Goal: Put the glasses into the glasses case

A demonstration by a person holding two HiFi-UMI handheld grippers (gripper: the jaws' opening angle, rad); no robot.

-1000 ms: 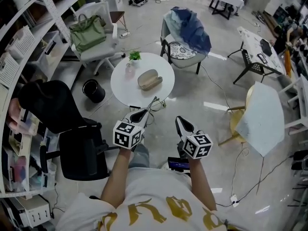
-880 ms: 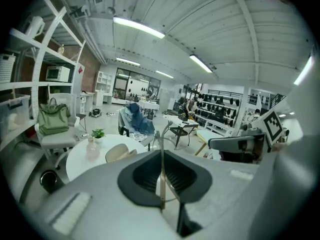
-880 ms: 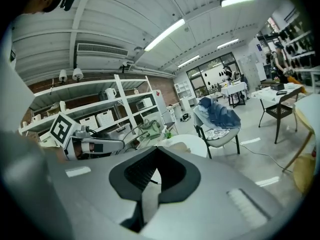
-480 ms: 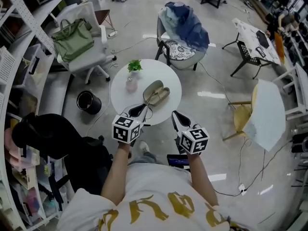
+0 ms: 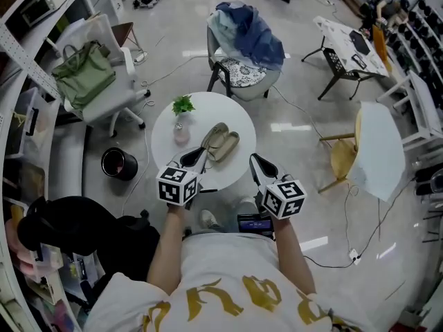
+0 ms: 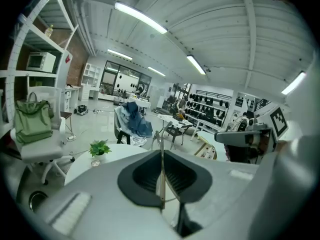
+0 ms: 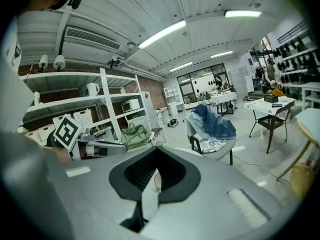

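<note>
In the head view we find the open glasses case on the round table, just beyond the left gripper. The left gripper view shows its jaws clamped on the glasses by a thin arm. In the right gripper view, the right gripper seems closed.

I wear a white short-sleeved T-shirt with gold lettering. My left gripper and right gripper are grey with black jaws, each carrying a black-and-white marker cube.
</note>
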